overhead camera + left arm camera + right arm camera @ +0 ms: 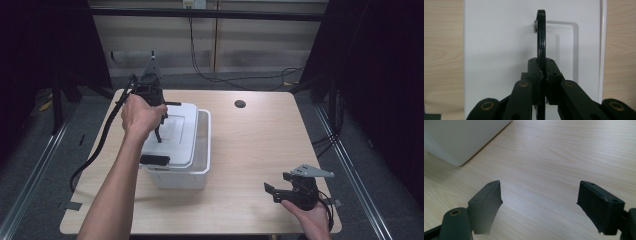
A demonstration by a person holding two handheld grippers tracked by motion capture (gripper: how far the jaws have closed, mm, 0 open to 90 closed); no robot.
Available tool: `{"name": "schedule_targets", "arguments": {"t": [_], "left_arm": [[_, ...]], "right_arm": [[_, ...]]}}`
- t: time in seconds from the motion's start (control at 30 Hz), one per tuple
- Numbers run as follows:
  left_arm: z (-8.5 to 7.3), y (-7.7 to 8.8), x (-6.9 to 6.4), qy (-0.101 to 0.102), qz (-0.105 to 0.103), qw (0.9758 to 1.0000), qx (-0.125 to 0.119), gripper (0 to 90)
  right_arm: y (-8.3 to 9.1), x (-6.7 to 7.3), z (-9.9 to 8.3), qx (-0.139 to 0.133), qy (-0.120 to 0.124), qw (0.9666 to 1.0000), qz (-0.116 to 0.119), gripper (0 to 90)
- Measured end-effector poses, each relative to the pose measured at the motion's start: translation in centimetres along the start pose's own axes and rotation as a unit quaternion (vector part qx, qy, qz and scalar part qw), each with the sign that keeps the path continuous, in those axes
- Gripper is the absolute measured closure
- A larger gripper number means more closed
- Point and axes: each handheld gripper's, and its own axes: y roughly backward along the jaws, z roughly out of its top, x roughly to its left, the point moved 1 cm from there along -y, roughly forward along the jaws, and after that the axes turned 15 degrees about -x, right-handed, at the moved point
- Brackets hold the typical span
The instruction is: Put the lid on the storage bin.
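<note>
The white lid (pixel 172 135) with its thin black handle (pixel 541 37) sits askew over the white plastic bin (pixel 202 150), shifted toward the bin's left side; the handle stands upright on edge, clamped between black pads.

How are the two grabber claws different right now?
The left gripper is shut on the lid's black handle; the right gripper is open and holds nothing. The left one is above the white bin; the right one sits low near the table edge. Both are black.
</note>
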Motion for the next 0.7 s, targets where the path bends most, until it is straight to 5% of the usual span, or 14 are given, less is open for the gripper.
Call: {"name": "schedule_targets", "arguments": {"t": [0.7], "left_arm": [[-0.1,-0.7,-1.4,0.034,-0.041,0.9986,-0.009,84.8]], "right_arm": [[0.0,0.0,0.0,0.001,0.003,1.0000,0.003,18.8]]}}
